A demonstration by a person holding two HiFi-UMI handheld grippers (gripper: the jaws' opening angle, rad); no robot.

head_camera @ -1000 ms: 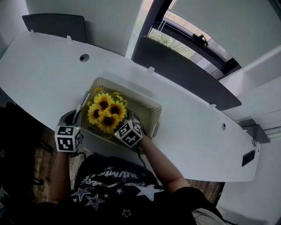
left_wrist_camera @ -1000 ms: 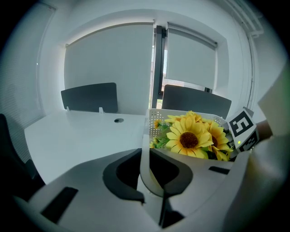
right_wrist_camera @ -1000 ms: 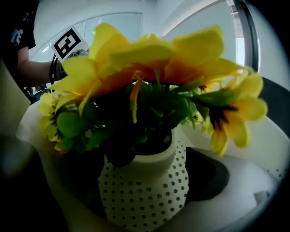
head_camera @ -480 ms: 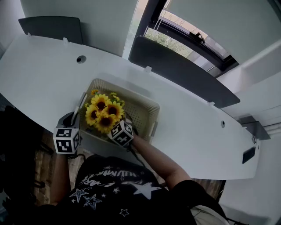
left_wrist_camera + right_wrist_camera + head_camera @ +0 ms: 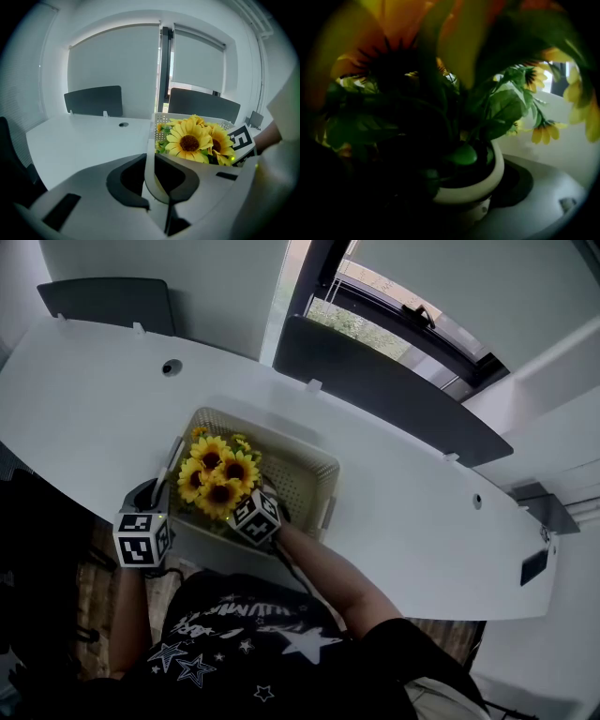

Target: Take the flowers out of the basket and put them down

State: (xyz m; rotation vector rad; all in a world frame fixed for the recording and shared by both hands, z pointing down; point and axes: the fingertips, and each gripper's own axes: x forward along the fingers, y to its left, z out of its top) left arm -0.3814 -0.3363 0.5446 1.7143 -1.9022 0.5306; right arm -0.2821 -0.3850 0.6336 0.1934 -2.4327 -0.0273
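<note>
The basket sits on the white table, close against the near edge and somewhat left of the middle of its length. The flowers, a bunch of sunflowers in a small cream pot, are in the basket's left half. Over the last second the right gripper has slid leftward along the near edge, tucking in under the blooms, and the bunch has shifted a little with it toward the basket's left end. The basket itself has barely moved. In the right gripper view the pot fills the space between the jaws and presses against the right one. The other side is lost in shadow, but the jaws look closed on the pot. The left gripper stays at the basket's left end, its jaws pinched together on the thin cream handle, steadying the basket. This reads as the grasp just completed and the lift only beginning: the pot appears not yet clear of the rim. The next move needs a straight rise, so the leaves do not snag the basket's wall.
</note>
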